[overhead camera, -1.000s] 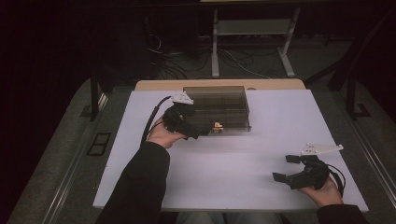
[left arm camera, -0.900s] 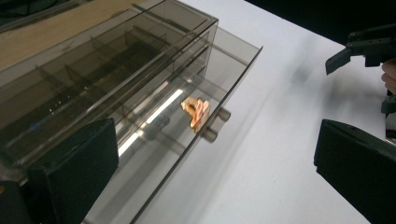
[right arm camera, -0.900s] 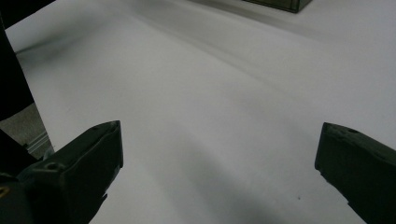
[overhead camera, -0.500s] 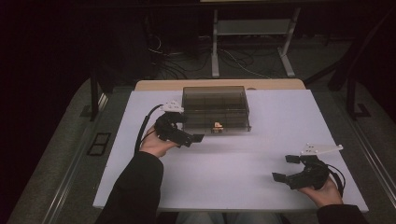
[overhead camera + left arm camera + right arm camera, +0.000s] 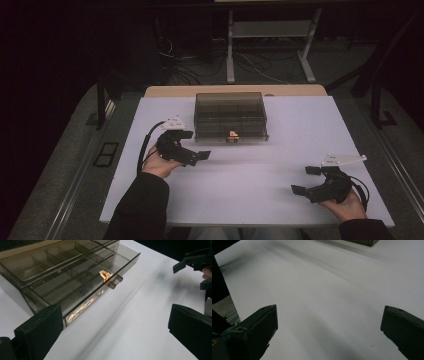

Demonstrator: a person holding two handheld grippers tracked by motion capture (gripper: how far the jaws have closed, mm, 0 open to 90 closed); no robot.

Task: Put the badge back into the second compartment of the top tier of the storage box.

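A smoky see-through compartment box (image 5: 230,116) sits at the back middle of the white table (image 5: 250,200), its lid down and a copper-coloured latch (image 5: 232,135) on its front edge. My left gripper (image 5: 194,145) hovers open just left of the box's front, holding nothing. In the left gripper view the box (image 5: 62,282) and its latch (image 5: 106,276) lie ahead of my left gripper (image 5: 115,315), whose jaws stand wide apart. My right gripper (image 5: 305,180) rests open near the front right. In the right gripper view my right gripper (image 5: 329,317) shows bare table between its jaws.
A wooden board (image 5: 165,91) pokes out behind the table. Metal stand legs (image 5: 231,55) and cables lie on the floor beyond. My right gripper (image 5: 195,262) shows far off in the left gripper view. A corner of the box (image 5: 362,242) shows in the right gripper view.
My left gripper has drawn back from the box's front by the latch, toward the near left. My right gripper has stayed in place.
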